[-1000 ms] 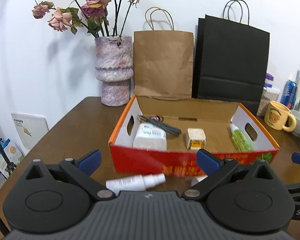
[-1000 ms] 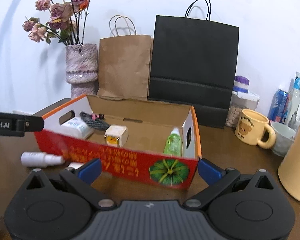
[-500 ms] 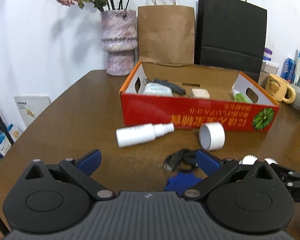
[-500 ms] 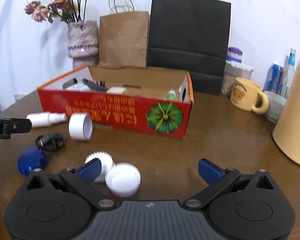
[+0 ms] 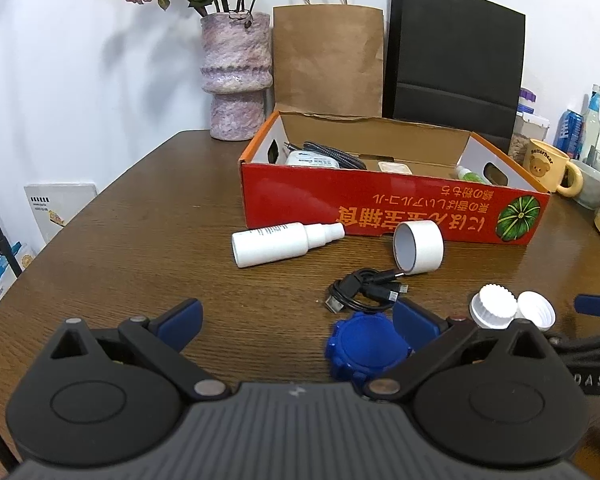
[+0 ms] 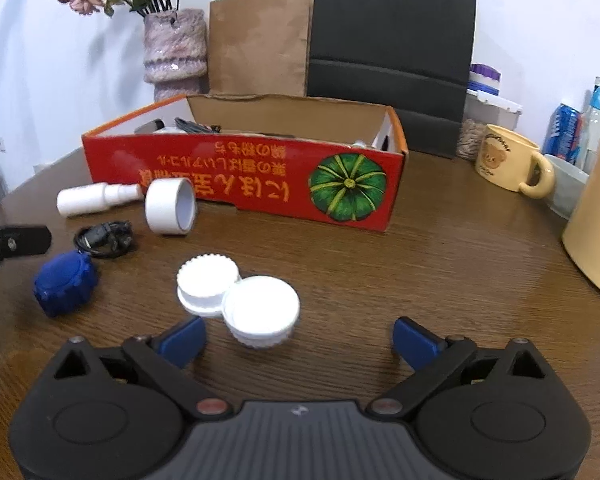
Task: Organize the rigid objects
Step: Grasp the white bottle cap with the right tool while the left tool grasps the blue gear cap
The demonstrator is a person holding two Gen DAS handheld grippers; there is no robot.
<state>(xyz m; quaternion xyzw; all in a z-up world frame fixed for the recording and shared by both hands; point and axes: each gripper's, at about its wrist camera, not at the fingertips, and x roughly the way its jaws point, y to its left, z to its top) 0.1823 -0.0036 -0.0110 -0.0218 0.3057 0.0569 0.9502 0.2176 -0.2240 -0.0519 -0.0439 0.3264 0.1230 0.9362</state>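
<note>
Since both cameras sit low over it, bench (image 5: 148, 240): dark brown wood, rounded left edge.
Left gripper (image 5: 296, 316): fingers spread, grasping nothing, blue cap (image 5: 366, 354) just ahead.
Right gripper (image 6: 298, 338): fingers just closing a bit but wide apart, two white caps (image 6: 236, 290) ahead, untouched.
Middle: cable (image 5: 360, 288), tape roll (image 5: 418, 246), spray bottle (image 5: 278, 242), loose.
Red box (image 6: 260, 174): behind them, bare wood to its right.
Back: vase (image 5: 236, 76), paper bags (image 5: 328, 60), white wall.

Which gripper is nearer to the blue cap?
Left. The left gripper has the blue cap just inside its right finger; the right gripper sits to the cap's right, behind the white caps.
</note>
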